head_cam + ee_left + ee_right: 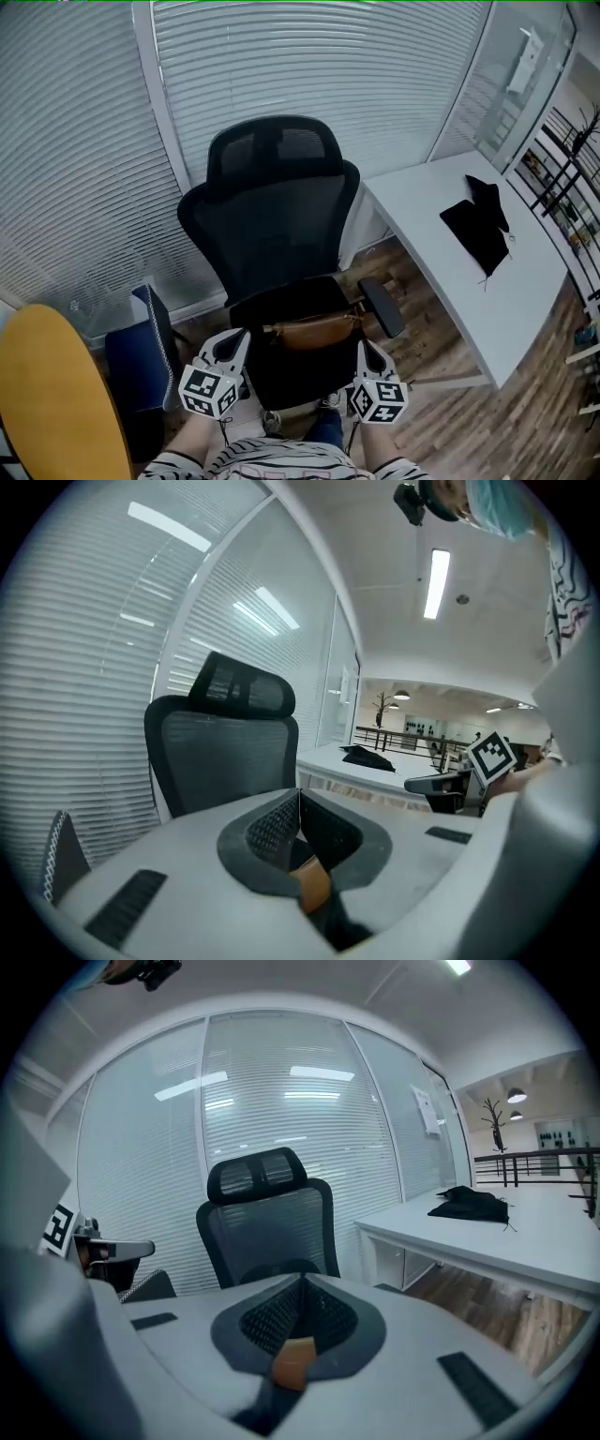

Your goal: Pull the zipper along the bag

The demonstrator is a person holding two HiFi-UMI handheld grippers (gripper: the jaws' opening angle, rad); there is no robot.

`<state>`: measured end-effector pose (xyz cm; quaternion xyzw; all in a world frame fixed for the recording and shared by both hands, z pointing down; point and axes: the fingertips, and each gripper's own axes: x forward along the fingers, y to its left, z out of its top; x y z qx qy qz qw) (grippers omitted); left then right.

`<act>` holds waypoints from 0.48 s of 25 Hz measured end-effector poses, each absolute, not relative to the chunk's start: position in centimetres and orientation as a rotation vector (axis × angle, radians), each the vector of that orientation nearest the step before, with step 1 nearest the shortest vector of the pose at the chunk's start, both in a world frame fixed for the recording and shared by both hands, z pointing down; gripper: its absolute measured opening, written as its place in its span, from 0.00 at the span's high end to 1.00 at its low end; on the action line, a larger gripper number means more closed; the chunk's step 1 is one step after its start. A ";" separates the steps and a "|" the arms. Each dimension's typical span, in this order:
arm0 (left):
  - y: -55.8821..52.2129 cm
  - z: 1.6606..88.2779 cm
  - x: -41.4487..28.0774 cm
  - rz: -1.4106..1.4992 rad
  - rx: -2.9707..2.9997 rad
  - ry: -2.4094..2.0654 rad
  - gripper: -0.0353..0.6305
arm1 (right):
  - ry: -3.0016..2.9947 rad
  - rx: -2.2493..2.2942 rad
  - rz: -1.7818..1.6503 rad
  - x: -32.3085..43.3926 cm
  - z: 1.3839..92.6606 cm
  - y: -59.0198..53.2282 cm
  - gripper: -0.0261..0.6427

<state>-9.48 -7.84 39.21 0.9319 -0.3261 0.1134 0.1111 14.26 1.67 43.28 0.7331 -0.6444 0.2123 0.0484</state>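
Note:
A brown bag (314, 330) lies across the seat of a black office chair (272, 216). My left gripper (234, 337) hovers at the bag's left end and my right gripper (364, 347) at its right end, both nearer to me than the seat. In the left gripper view the left gripper (298, 794) has its jaws shut tip to tip, nothing pinched between them, and faces the chair back (225, 752). The right gripper (302, 1281) is shut the same way. A brown patch (293, 1361) shows low in the hollow behind each pair of pads.
A white desk (441, 216) with a black cloth (478, 230) stands to the right. The chair's armrest (382, 307) juts out beside the bag. A yellow round tabletop (47, 394) and a blue object (141, 347) stand at the left. Window blinds fill the back.

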 end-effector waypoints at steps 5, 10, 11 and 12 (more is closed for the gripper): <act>-5.9 36.7 -10.5 0.327 2.831 -0.937 0.90 | -1.972 2.290 0.588 12.9 40.5 3.6 0.91; -4.6 35.0 -11.2 0.306 2.864 -0.928 0.90 | -2.001 2.302 0.530 11.7 37.9 5.2 0.91; -4.3 34.7 -11.4 0.304 2.871 -0.926 0.90 | -2.011 2.299 0.515 11.3 37.3 5.5 0.91; -4.1 34.4 -11.6 0.300 2.875 -0.921 0.90 | -2.021 2.297 0.503 11.0 36.8 5.8 0.91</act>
